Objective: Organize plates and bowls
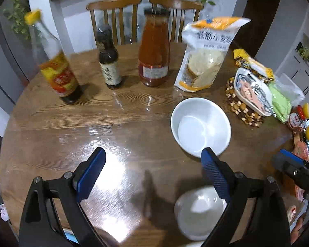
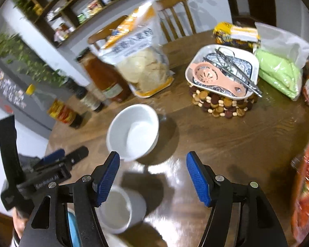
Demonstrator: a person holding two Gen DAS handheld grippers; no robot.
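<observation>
The round wooden worktop (image 1: 51, 133) spreads under both my tools, with two chairs (image 1: 115, 6) at its far edge. On it I count two white bowls: the larger bowl (image 1: 200, 126) sits right of centre, upright and empty, and the smaller bowl (image 1: 197, 212) lies nearer to me, partly behind one finger of my left gripper (image 1: 153, 175). One flour bag (image 1: 206, 55) stands far behind the larger bowl. Three bottles line the far left: a red sauce bottle (image 1: 154, 49), a yellow-capped bottle (image 1: 53, 61) and a small dark bottle (image 1: 109, 59). One square dish (image 2: 222, 70) rests on a beaded trivet (image 2: 220, 105) to the right, holding a pink strainer (image 2: 214, 76) and metal tongs (image 2: 232, 68). One green bag (image 2: 280, 72) lies just right of it.

My left fingers are spread wide, gripping nothing. My right gripper (image 2: 153, 179) is likewise spread and empty, above the worktop with the smaller bowl just beside its left finger.
</observation>
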